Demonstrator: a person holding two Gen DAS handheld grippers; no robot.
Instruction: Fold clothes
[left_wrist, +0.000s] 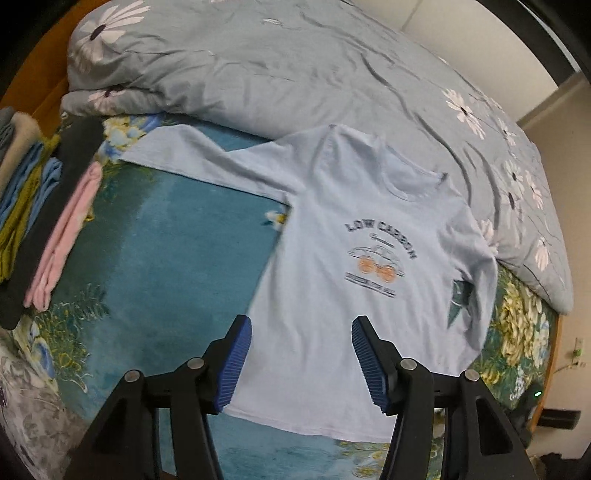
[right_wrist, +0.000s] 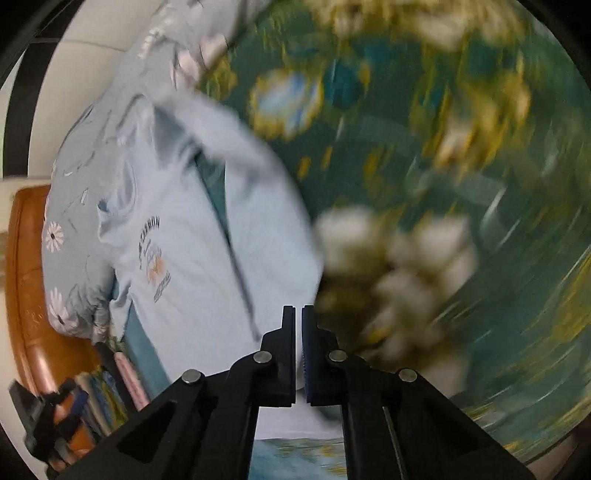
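Black tongs with blue ribbed pads, the left tongs (left_wrist: 301, 363), spread wide and empty, hanging above the lower half of a pale blue T-shirt (left_wrist: 354, 266), nothing between the pads. Laid front up on a bed (left_wrist: 166, 229) with a teal flowered sheet, printed chest design showing, neck toward a grey daisy-print duvet (left_wrist: 295, 74) bunched along the far side. Probably spread flat like this so that both sides can be turned inward evenly. One sleeve (left_wrist: 192, 155) stretched out flat over the sheet; the other side already lying over onto the body, or simply rumpled, hard to say which. Stack of folded clothes (left_wrist: 55, 221) at the left edge of the bed, pink, dark, blue and olive pieces, well apart from the shirt, likely kept aside as finished work.

From the right wrist, much blurred: right tongs (right_wrist: 298, 314) pressed together, held low at the hem edge of the shirt. Whether a pinch of cloth sits between the pads cannot be told. Judged stage: early in folding this shirt, with the left tongs positioned over the hem area for a next grasp.
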